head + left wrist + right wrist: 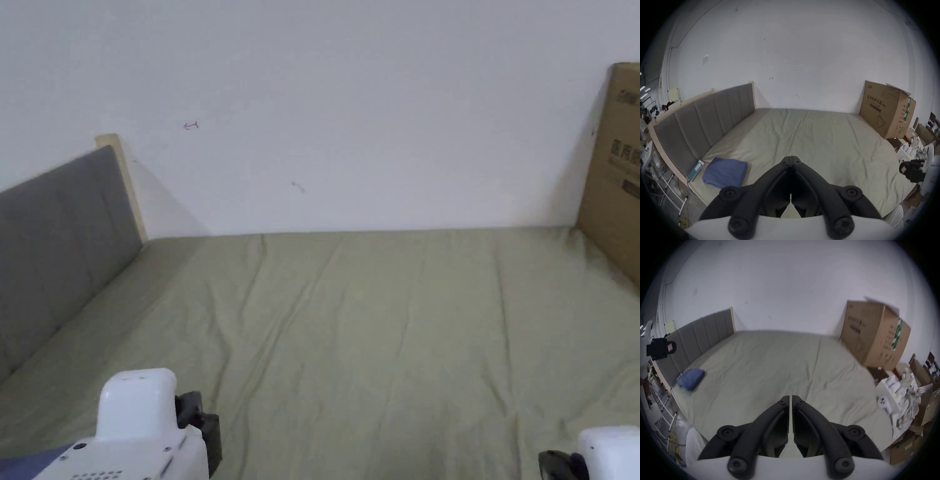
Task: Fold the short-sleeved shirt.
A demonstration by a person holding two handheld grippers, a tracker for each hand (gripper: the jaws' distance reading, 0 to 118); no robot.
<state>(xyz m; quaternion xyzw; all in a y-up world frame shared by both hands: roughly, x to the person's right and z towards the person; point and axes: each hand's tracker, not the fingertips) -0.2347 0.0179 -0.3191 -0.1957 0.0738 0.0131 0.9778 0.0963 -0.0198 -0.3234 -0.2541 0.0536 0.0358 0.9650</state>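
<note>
Shirt (725,173) fabric, blue and soft, was seen folded into a thick rectangular bundle at the near left corner of the bed (818,146), just beside the grey padded headboard (705,123). The bed was covered by a wrinkled olive sheet, broad and bare across its middle, bounded by a white wall and a cardboard box (886,112). The left gripper (791,157) was clenched on nothing, right of the bundle and apart from it. The right gripper (790,396) was nearly closed, a thin slit left between its jaws, the bundle well to its left.

open bed sheet (387,325), box (615,169) at right edge
</note>
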